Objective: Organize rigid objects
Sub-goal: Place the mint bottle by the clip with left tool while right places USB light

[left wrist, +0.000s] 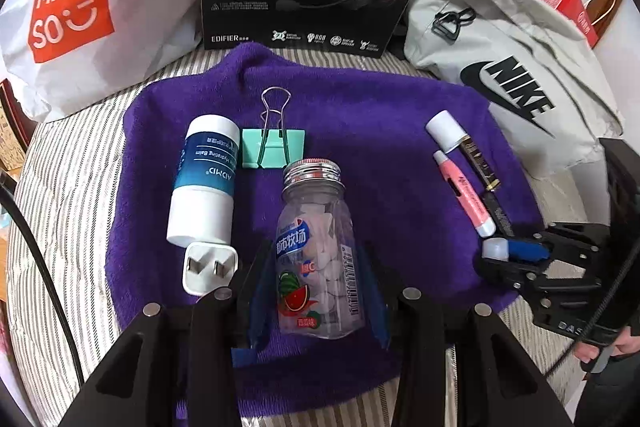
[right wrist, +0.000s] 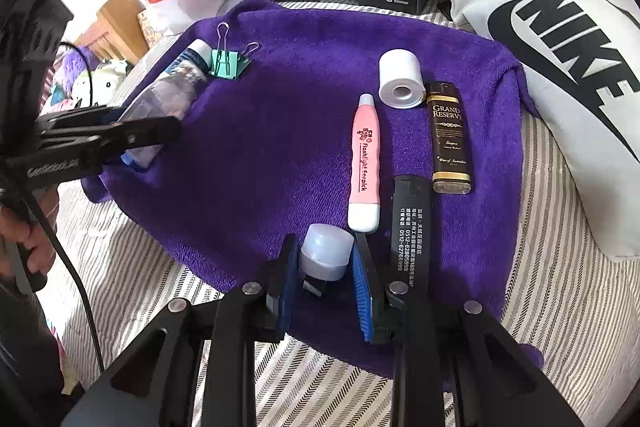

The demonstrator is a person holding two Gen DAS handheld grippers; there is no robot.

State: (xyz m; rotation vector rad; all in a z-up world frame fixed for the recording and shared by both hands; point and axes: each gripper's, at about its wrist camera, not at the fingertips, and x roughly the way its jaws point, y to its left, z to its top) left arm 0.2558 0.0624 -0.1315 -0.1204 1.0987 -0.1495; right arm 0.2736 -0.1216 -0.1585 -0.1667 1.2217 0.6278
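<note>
Both grippers I run are loaded: my left gripper (left wrist: 316,287) pinches the clear plastic candy bottle (left wrist: 316,259), my right gripper (right wrist: 326,279) the small frosted-cap object (right wrist: 326,257). Smooth plastic could slip and roll across the purple towel (right wrist: 280,131) into the pink earpick (right wrist: 364,163).

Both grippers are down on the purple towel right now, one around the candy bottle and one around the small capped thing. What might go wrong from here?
1. The left gripper straddles the candy bottle; its smooth clear wall may slip or roll if squeezed off-centre.
2. The white charger plug lies just beside the left fingers and could get nudged.
3. The right gripper brackets the translucent-capped item close to the pink flashlight earpick and black stick; lifting may drag them.
</note>
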